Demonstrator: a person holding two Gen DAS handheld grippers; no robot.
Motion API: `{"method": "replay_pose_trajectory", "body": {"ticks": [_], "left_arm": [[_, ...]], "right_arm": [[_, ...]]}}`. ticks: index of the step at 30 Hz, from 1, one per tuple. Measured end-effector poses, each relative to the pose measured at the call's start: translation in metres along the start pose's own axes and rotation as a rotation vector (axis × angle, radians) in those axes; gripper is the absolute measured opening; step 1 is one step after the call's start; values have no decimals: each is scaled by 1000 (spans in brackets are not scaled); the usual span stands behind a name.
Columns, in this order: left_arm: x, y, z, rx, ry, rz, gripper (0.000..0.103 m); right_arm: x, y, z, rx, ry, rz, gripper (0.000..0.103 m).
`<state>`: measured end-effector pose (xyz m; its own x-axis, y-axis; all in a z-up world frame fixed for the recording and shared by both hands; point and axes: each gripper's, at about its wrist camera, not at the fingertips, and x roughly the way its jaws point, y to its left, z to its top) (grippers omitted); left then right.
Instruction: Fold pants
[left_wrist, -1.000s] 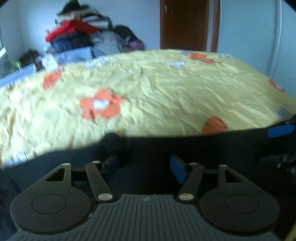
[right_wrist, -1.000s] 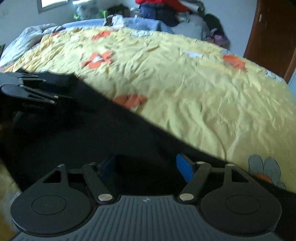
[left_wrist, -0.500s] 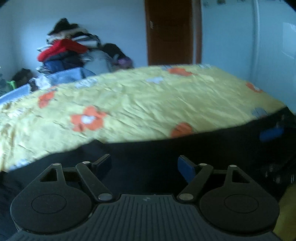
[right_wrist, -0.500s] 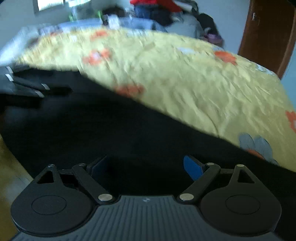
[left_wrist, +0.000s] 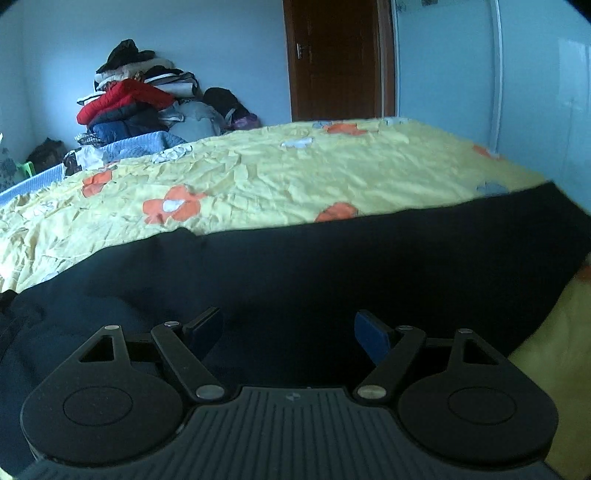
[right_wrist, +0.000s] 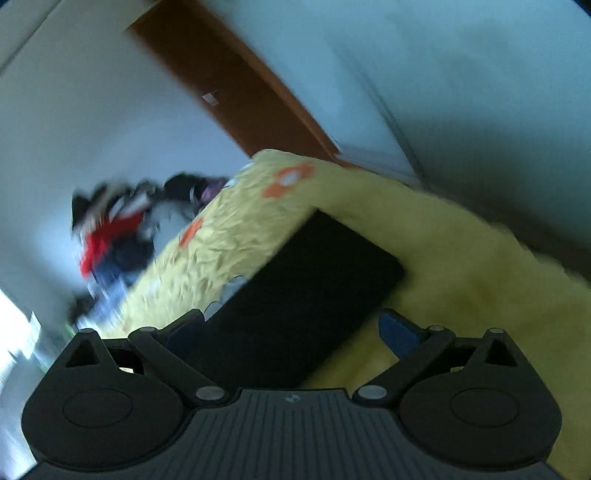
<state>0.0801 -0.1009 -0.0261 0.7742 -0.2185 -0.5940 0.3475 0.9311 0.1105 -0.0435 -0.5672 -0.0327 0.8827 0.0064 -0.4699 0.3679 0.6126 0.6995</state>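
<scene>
I see both tongs spread wide: left tongs (left_wrist: 288, 328) over black pants (left_wrist: 332, 266) on the bed (left_wrist: 277, 177); right tongs (right_wrist: 291, 328) likewise.

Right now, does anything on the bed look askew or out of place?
Nothing is spilled or damaged. The black pants lie flat along the near edge of the yellow bedspread, their far edge slightly uneven. The right wrist view is steeply tilted and blurred, so the leg end is hard to judge.
</scene>
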Motion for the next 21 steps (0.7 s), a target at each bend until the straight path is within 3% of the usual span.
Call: {"method": "replay_pose_trajectory", "body": {"ticks": [2,7,18,20,21], "left_arm": [[2,0,-4,-14,1,1,82],[3,2,-11,-38,-17,18,92],[6,8,-11,-77,10,18,103],[6,9,-12,-82,12,15,103],[7,9,-12,-85,14,12,103]], "right_arm": [[-2,-14,-2,70,-6,55,101],[10,-6,0,4,27,82,103],[51,-1,19,-53,20,110,101],[60,7,20,-93,32,85,77],[63,9,20,-111,40,70,41]]}}
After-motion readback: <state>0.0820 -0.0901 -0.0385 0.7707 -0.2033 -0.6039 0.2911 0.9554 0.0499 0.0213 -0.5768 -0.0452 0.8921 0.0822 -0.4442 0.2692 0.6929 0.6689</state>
